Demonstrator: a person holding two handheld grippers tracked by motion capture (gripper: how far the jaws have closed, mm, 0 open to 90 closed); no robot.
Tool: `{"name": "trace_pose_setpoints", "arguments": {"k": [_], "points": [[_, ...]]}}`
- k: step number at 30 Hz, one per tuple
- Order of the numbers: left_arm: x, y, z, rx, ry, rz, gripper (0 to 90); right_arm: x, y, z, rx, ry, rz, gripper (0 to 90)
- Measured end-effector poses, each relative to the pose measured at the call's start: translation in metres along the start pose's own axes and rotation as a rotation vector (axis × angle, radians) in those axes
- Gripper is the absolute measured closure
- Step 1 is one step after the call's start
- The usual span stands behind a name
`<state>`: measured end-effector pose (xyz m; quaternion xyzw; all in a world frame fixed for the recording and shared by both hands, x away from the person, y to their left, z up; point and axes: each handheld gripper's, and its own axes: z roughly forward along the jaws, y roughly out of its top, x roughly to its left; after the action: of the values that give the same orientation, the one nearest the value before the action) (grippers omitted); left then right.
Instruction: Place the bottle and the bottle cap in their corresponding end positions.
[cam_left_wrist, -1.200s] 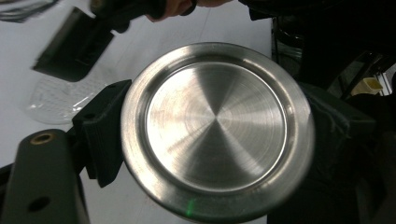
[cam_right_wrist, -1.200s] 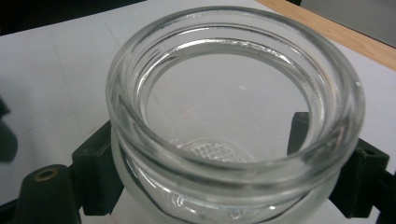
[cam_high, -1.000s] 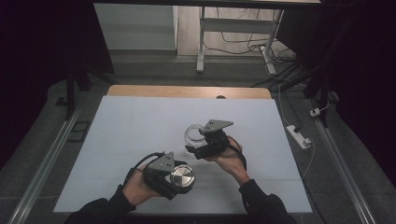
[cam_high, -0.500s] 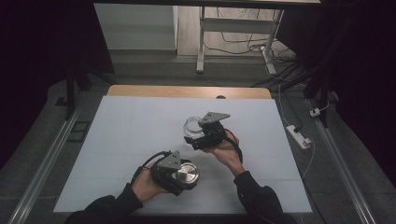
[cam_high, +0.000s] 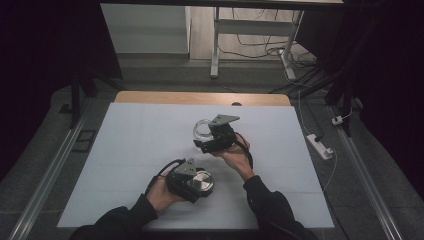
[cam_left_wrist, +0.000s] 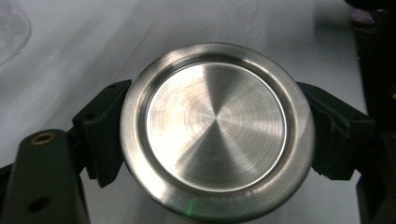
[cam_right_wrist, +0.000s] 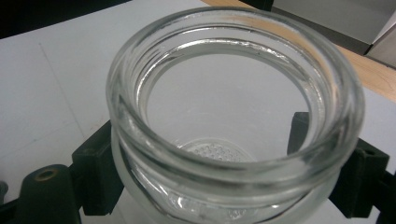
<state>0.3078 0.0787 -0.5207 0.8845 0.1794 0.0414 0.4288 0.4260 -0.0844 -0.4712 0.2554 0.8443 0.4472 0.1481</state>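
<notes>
**Brushed steel lid and clear glass jar, one in each gripper**

Steel, brushed in fine concentric rings, makes up the round lid (cam_left_wrist: 215, 130) held across the centre of the left gripper view. It is a shallow disc with a flat middle, a raised rounded rim and a soft sheen. Two black, ribbed jaw pads press on its left and right edges, so the left gripper (cam_high: 192, 181) is clamped on the lid. Behind it lies the pale, matte table cover (cam_left_wrist: 84, 51).

In the right gripper view a clear glass jar (cam_right_wrist: 233, 116) takes up the middle of the frame, its mouth open toward the camera. The glass is thick, with a heavy rolled lip, a groove below it and a dimpled pattern on the base seen through the opening. Black jaws grip the jar's body at lower left and lower right, so the right gripper (cam_high: 210, 137) is closed on the jar.

In the high view the white rectangular table cover fills the middle, with a strip of light wood (cam_high: 200, 98) along its far edge. The left hand (cam_high: 161, 192) comes in from the bottom, left of centre, in a dark sleeve, holding its gripper low over the cover with the lid's shiny face turned upward. The right hand (cam_high: 235, 156) sits just right of centre, higher in the frame, wrist bent, its gripper pointing to the upper left with the jar at its tip. A grey three-cornered plate (cam_high: 223, 119) tops that gripper. Lid and jar are near each other but apart.
</notes>
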Motion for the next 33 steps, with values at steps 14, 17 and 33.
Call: {"name": "trace_pose_setpoints", "arguments": {"k": [14, 17, 33], "points": [[0.009, 0.001, 0.029, 0.096, 0.065, -0.001, 18.9, -0.017, -0.012, 0.024, 0.030, -0.041, 0.024, 15.0], [0.010, 0.000, 0.029, 0.111, 0.078, -0.003, 18.9, -0.018, -0.016, 0.028, 0.041, -0.046, 0.026, 15.0], [0.010, -0.001, 0.031, 0.139, 0.088, -0.005, 18.5, -0.016, -0.025, 0.036, 0.049, -0.042, 0.006, 14.8]]}}
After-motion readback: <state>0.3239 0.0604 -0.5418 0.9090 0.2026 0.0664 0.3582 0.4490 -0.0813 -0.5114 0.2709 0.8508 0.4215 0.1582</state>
